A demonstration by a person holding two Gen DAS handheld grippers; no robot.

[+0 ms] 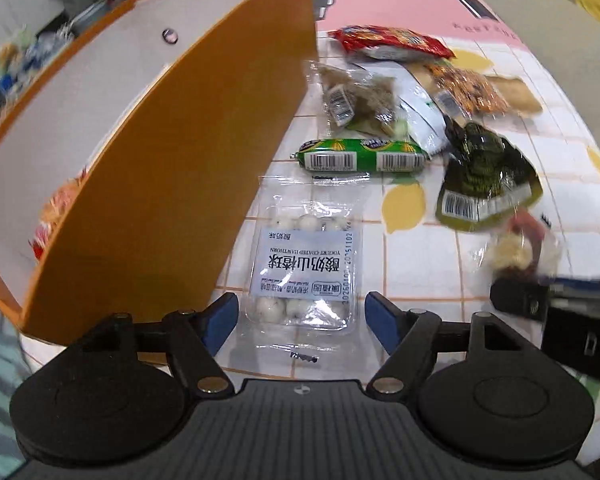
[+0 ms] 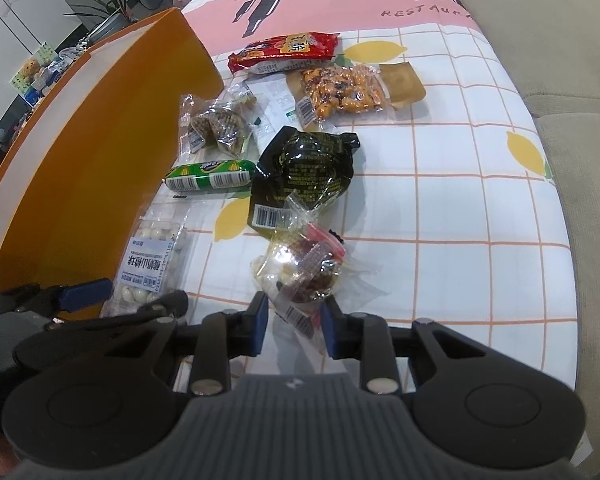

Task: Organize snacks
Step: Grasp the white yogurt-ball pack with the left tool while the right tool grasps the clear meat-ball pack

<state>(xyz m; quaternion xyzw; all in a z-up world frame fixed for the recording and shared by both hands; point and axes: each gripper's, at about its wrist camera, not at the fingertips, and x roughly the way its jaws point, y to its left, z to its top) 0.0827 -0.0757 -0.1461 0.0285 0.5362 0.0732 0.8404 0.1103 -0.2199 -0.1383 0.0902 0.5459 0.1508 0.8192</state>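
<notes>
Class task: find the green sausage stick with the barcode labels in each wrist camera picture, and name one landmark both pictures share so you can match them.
Left wrist view: the green sausage stick lies centre, just right of the orange box, beyond the yogurt hawthorn ball pack.
Right wrist view: the stick lies left of centre, between the box and the black packet.
Shared landmark: the orange box wall.
</notes>
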